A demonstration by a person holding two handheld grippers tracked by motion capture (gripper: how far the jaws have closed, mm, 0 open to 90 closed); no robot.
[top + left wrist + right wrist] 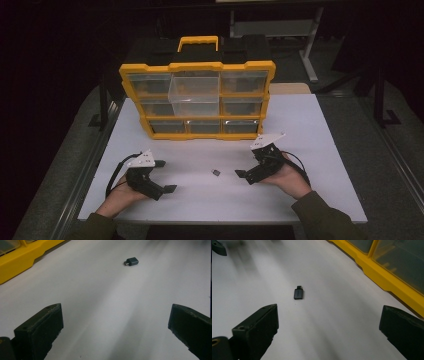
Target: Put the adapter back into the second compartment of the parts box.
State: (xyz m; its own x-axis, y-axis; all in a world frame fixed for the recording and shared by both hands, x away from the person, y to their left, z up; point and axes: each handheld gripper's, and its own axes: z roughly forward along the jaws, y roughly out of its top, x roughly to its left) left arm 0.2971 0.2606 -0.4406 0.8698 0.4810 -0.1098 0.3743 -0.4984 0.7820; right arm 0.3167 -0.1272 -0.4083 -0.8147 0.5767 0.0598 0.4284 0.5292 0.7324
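white table bare around adapter, tongs wide.

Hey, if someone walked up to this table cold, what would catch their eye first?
The yellow organizer case standing at the far side of the white table, with one clear drawer pulled out. Then the small dark adapter lying alone between the open left gripper and the open right gripper.

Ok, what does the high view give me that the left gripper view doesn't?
The high view alone: the organizer's handle, its clear drawer pulled forward, and both claws, left and right, open. The left gripper view alone: the small adapter's metal plug end. Both: the adapter loose on the white table and the yellow organizer.
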